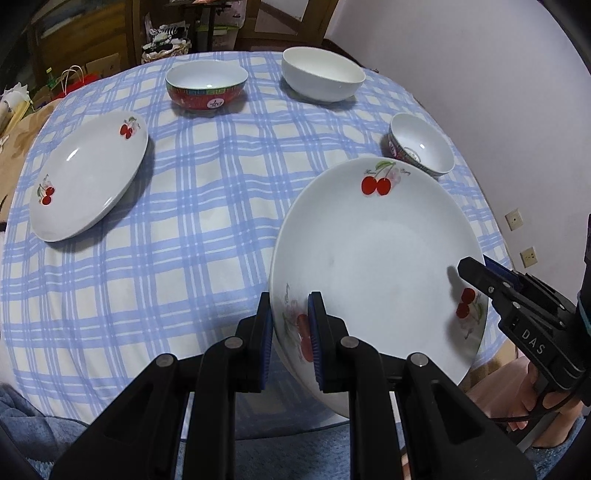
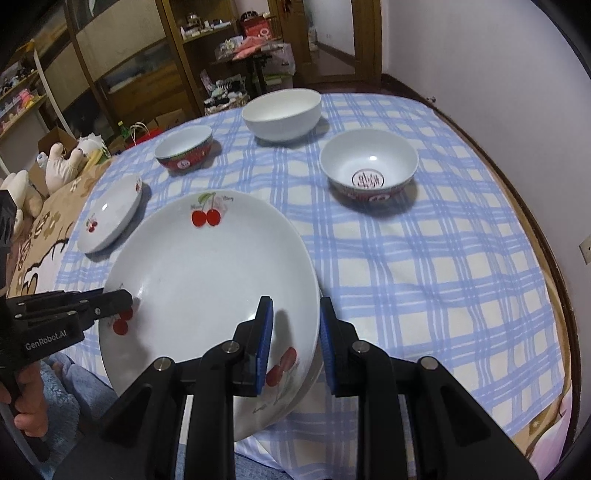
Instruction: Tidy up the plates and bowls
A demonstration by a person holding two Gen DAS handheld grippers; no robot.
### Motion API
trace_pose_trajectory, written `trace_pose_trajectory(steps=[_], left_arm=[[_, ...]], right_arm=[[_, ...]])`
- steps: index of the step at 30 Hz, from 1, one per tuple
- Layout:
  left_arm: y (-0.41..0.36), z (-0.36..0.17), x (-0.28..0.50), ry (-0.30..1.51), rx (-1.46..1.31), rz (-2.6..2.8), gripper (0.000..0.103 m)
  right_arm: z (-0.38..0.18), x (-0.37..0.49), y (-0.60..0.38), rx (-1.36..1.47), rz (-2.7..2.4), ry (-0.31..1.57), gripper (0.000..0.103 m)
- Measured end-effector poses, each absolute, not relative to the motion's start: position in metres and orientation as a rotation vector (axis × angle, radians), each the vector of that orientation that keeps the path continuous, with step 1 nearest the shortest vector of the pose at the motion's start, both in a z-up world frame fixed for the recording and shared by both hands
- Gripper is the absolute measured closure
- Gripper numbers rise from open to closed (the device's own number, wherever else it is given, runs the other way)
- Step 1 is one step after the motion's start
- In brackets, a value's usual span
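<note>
Left wrist view: the worktop (image 1: 221,192) wore a blue-and-white checked cloth, with a wooden cabinet (image 1: 74,33) and clutter behind it and a pale wall on the right. Lots of bare cloth sat in the middle; the near edge curved away just under the big plate (image 1: 376,258). That plate was white with red cherry prints, tilted, its near rim past the worktop edge. The left tongs (image 1: 290,332) pinched its rim, one pad on each face. The right tongs (image 1: 476,275) gripped the opposite rim. Further out sat a second cherry plate (image 1: 88,177), a red bowl (image 1: 206,88), a white bowl (image 1: 323,74) and a small patterned bowl (image 1: 421,144).

Right wrist view: shelves (image 2: 207,33) and stuffed toys (image 2: 62,162) filled the back. The right tongs (image 2: 295,339) clamped the plate rim too.
</note>
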State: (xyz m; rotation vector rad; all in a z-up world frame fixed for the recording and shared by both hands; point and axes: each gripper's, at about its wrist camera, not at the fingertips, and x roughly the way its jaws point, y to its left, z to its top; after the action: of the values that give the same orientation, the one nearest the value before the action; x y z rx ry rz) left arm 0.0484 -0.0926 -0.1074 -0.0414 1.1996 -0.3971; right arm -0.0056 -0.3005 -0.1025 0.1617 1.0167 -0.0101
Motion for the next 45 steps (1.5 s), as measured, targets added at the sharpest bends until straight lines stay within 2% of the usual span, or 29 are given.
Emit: trace_pose_trajectory(steps=[18, 45], left_arm=[[-0.102, -0.133, 0.058, 1.264, 0.026, -0.377, 0.086], [-0.108, -0.151, 0.061, 1.306, 0.084, -0.368, 0.086]], right_arm=[[-0.130, 0.006, -0.307, 0.212, -0.013, 1.097, 0.077], [-0.138, 0.009, -0.307, 0.210, -0.027, 1.129, 0.077]])
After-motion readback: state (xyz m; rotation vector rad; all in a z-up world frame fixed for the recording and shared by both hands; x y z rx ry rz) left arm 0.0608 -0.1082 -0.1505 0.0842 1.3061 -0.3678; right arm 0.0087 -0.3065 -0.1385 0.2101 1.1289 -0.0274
